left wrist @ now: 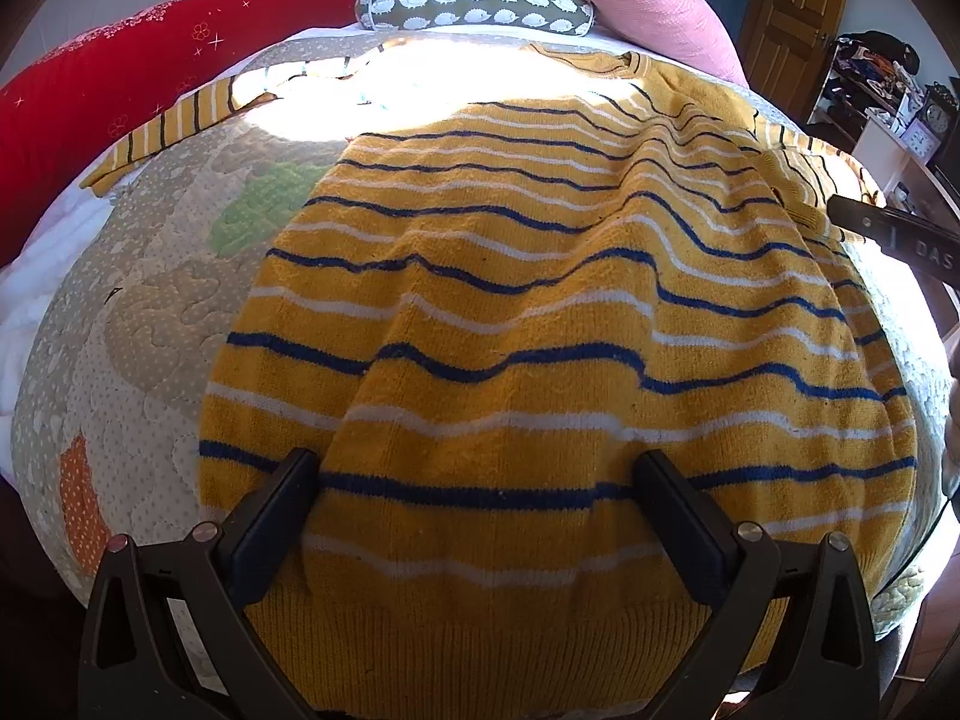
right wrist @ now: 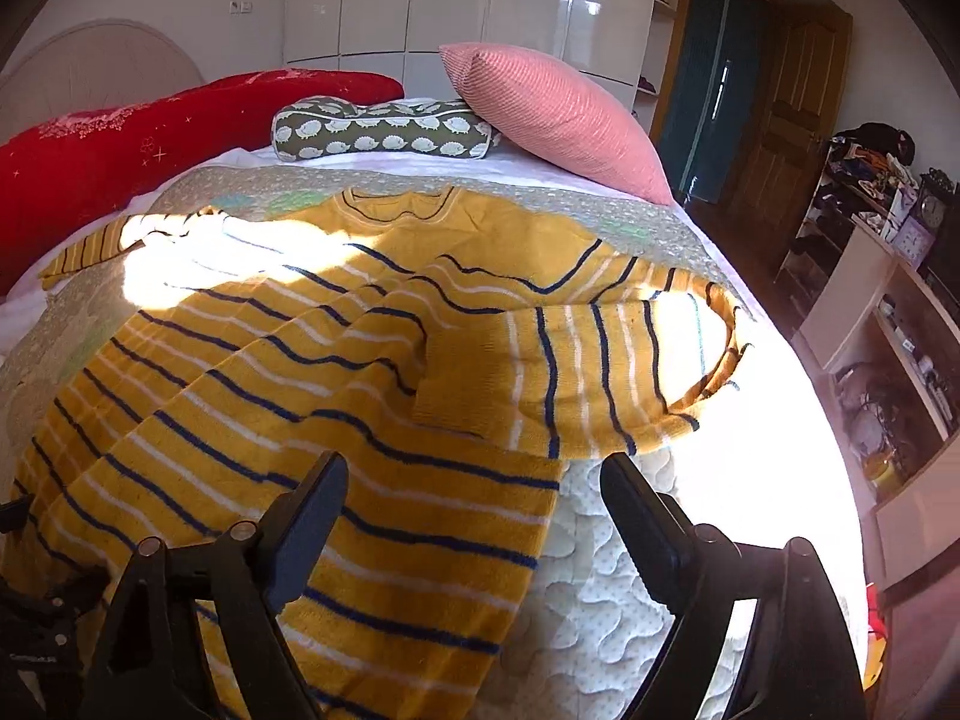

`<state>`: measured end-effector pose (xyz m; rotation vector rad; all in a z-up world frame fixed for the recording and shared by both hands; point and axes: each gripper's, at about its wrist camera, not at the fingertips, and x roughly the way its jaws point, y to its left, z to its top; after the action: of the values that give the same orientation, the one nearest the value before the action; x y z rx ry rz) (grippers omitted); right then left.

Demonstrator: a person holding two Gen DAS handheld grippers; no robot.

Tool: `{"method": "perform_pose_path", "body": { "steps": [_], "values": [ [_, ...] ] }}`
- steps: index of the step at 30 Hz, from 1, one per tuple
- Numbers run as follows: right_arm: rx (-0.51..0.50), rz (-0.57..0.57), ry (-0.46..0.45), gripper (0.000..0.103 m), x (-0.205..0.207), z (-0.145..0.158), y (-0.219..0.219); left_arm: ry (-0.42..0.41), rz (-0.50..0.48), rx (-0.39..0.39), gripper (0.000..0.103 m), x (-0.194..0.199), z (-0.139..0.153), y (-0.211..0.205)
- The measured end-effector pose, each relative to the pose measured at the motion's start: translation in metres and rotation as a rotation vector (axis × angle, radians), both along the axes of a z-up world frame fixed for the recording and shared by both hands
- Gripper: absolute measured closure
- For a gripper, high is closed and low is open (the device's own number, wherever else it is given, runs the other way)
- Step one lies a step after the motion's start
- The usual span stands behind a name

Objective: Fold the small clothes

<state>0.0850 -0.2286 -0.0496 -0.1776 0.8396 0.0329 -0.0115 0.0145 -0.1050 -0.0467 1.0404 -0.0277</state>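
A small yellow sweater with blue and white stripes lies flat on a quilted bed cover, hem nearest me. My left gripper is open, its fingers spread over the hem area, holding nothing. In the right wrist view the same sweater shows with its right sleeve folded in over the body and its left sleeve stretched out. My right gripper is open above the sweater's right edge, just below the folded sleeve. The right gripper's finger shows at the right edge of the left wrist view.
The quilted cover lies on a bed. A red pillow, a green hedgehog-print cushion and a pink pillow sit at the head. Shelves and a wooden door stand to the right.
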Motion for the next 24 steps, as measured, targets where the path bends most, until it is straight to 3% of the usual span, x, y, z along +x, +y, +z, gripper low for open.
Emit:
{"method": "perform_pose_path", "body": {
  "steps": [5,6,7,8,10,13,17,21,24],
  "values": [
    [-0.097,0.027,0.051,0.025,0.048,-0.027,0.014,-0.004,-0.004,0.001,0.0,-0.001,0.0,0.0],
    [-0.127,0.022,0.06,0.032,0.053,-0.033,0.016,-0.003,-0.006,0.001,0.0,0.0,0.0,0.0],
    [-0.129,0.017,0.081,0.064,0.059,-0.039,0.014,-0.001,-0.008,0.0,0.0,0.0,0.0,0.0],
    [-0.105,-0.002,0.091,0.081,0.062,-0.039,0.008,0.001,-0.01,-0.003,0.0,0.0,0.0,0.0],
    [-0.014,-0.064,0.064,0.086,0.059,-0.026,-0.014,0.003,-0.017,-0.008,0.0,0.0,0.0,0.001],
    [0.077,-0.198,-0.022,0.087,0.044,0.004,-0.063,-0.001,-0.023,-0.008,0.0,-0.001,0.0,0.001],
    [0.092,-0.404,-0.084,0.086,0.016,0.031,-0.137,-0.002,-0.02,-0.005,0.0,-0.001,0.0,0.0],
    [0.11,-0.639,0.005,0.081,0.0,0.015,-0.212,0.012,-0.026,-0.012,0.0,0.001,0.003,0.001],
    [0.216,-0.663,0.037,0.077,-0.025,0.007,-0.232,0.027,-0.03,-0.065,0.0,0.0,0.013,0.008]
  ]
}}
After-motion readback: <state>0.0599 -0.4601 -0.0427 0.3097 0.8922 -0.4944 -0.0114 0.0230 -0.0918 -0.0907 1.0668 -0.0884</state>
